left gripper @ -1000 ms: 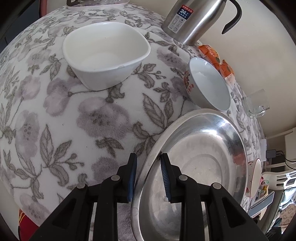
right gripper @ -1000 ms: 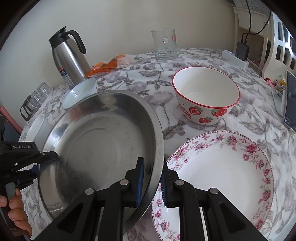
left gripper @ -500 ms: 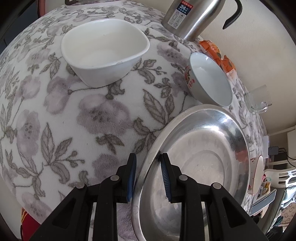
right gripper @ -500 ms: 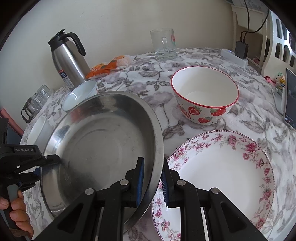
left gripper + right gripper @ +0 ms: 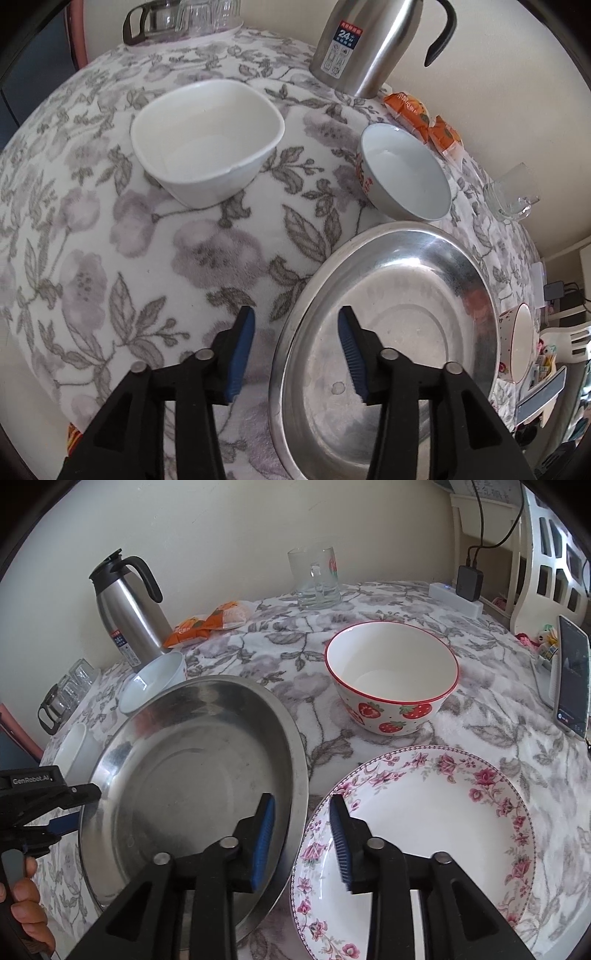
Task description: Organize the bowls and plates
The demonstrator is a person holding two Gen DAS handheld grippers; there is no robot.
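A large steel plate (image 5: 399, 325) lies on the flowered tablecloth; it also shows in the right wrist view (image 5: 192, 771). My left gripper (image 5: 295, 350) is open, its jaws astride the plate's left rim. My right gripper (image 5: 303, 842) is open astride the plate's right rim, next to a rose-patterned white plate (image 5: 424, 834). A strawberry bowl (image 5: 391, 675) stands behind that plate. A square white bowl (image 5: 207, 136) and a small white bowl (image 5: 406, 173) stand beyond the steel plate.
A steel thermos (image 5: 129, 605), orange snack packets (image 5: 210, 622) and a glass mug (image 5: 316, 578) stand at the back by the wall. Glass cups (image 5: 184, 18) sit at the far left edge. A phone (image 5: 570, 675) and a power strip (image 5: 456, 598) are at right.
Both grippers have opened and let go of the steel plate's rim. The plate has come down from its tilt and rests on the cloth.
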